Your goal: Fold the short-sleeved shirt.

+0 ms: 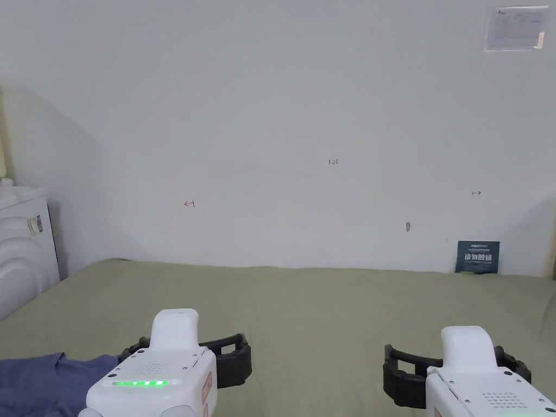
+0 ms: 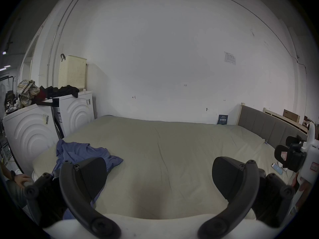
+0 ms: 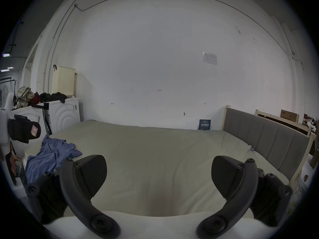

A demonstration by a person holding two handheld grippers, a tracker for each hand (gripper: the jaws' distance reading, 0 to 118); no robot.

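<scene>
A blue short-sleeved shirt (image 1: pixel 38 383) lies crumpled at the near left corner of the bed (image 1: pixel 326 304); it also lies low left in the left gripper view (image 2: pixel 81 154) and in the right gripper view (image 3: pixel 51 154). My left gripper (image 1: pixel 187 353) hovers just right of the shirt, jaws wide apart and empty (image 2: pixel 158 175). My right gripper (image 1: pixel 456 366) hangs over the bare sheet farther right, open too, with nothing between its jaws (image 3: pixel 158 173). Neither gripper touches the shirt.
The bed has an olive-green sheet and a grey headboard (image 3: pixel 267 139) on the right. White washing machines (image 2: pixel 74 111) stand left of the bed, with piled clothes (image 2: pixel 43 91) and a cream basket (image 2: pixel 71 72) on top. A phone (image 2: pixel 277 168) lies near the bed's right edge.
</scene>
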